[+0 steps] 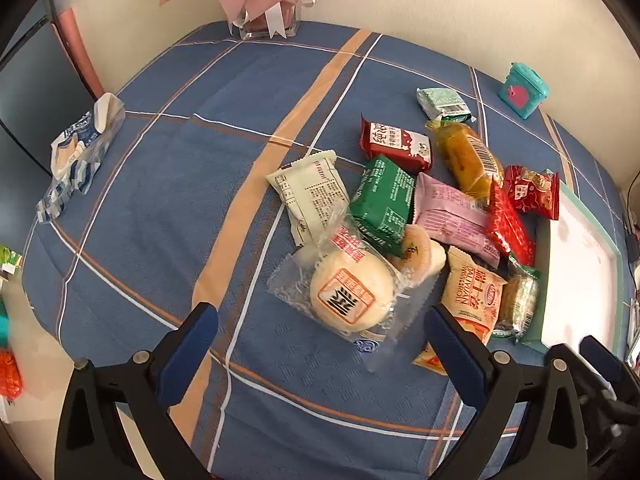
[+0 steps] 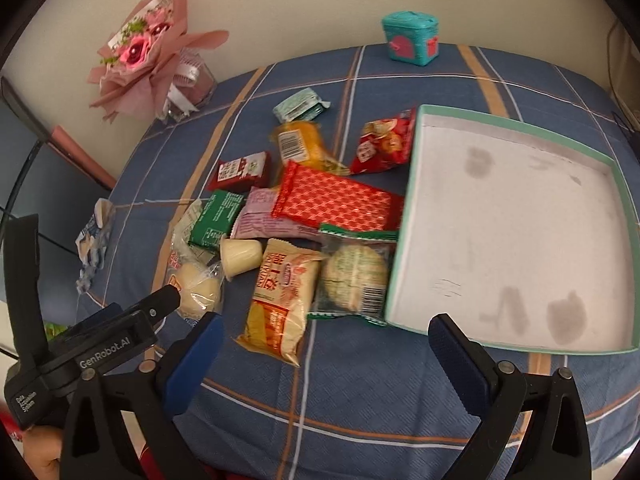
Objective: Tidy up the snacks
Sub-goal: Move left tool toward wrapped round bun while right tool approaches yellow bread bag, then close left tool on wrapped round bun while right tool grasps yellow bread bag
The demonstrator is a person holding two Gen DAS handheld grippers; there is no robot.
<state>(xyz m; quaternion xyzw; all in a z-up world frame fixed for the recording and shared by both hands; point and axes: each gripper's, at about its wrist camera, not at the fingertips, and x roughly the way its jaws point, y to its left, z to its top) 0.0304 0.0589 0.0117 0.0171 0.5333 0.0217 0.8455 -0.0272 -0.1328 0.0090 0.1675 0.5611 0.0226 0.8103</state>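
Bare box (image 2: 520,232) beside crowded snack pile (image 2: 304,216)

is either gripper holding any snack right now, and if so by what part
Nothing is held. The left gripper is open above the round bun pack, and the right gripper is open and empty near the box.

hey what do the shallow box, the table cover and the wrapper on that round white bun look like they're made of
Shallow box: probably cardboard, matte white inside with grey smudges, thin teal rim.
Table cover: woven fabric, matte blue with a fine ribbed texture and orange and white stripes.
Bun wrapper: clear plastic film, glossy, crinkled, with a crimped sealed edge; the bun shows through.
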